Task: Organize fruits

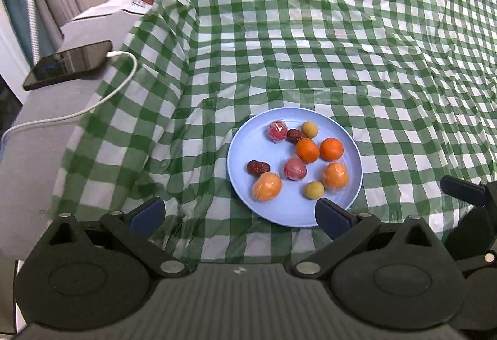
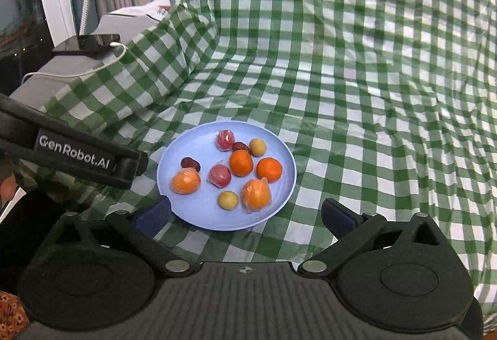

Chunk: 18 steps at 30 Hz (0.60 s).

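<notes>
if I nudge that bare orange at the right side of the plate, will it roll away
The bare orange looks round and smooth, so a nudge would probably roll it. The blue plate has a raised rim that should likely stop it. It looks firm, unlikely to squash.

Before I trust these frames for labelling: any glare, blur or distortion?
Left wrist view: fisheye bends the checked cloth; wrapped fruit shows plastic sheen; far corners soften. Right wrist view: same bending, plate sharp, light even.
</notes>
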Motion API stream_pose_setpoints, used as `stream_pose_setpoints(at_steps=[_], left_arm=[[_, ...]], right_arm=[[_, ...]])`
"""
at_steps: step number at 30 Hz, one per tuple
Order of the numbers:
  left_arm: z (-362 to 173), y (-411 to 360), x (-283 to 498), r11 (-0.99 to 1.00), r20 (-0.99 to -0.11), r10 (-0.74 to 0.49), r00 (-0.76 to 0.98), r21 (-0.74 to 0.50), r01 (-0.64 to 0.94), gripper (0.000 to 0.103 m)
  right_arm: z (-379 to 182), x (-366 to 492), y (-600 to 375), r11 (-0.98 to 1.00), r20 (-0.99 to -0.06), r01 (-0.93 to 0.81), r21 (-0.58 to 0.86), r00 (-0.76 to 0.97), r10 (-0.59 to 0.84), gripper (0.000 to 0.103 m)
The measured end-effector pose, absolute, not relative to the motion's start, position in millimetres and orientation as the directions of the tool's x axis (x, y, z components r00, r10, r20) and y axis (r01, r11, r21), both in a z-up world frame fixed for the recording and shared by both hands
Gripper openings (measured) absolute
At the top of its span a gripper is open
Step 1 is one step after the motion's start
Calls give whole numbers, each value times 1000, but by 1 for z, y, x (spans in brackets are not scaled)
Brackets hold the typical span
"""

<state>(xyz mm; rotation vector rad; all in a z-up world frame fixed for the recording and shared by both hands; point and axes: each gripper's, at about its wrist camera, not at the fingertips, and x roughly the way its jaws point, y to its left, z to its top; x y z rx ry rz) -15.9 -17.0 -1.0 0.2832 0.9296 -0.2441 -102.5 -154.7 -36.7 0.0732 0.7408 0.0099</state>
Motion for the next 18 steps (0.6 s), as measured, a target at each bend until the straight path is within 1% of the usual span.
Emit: stream_pose_setpoints(at_steps=[9,18], left_arm=[[7,-13,-38,937,-792,-87,605,142,321,103],[9,-15,-41,935,-783,-81,617,155,318,103]], right_arm=[[-26,-119,-151,999,-644,18,45,765,15,102],[-25,-122,-151,998,-640,38,41,768,-3,102]])
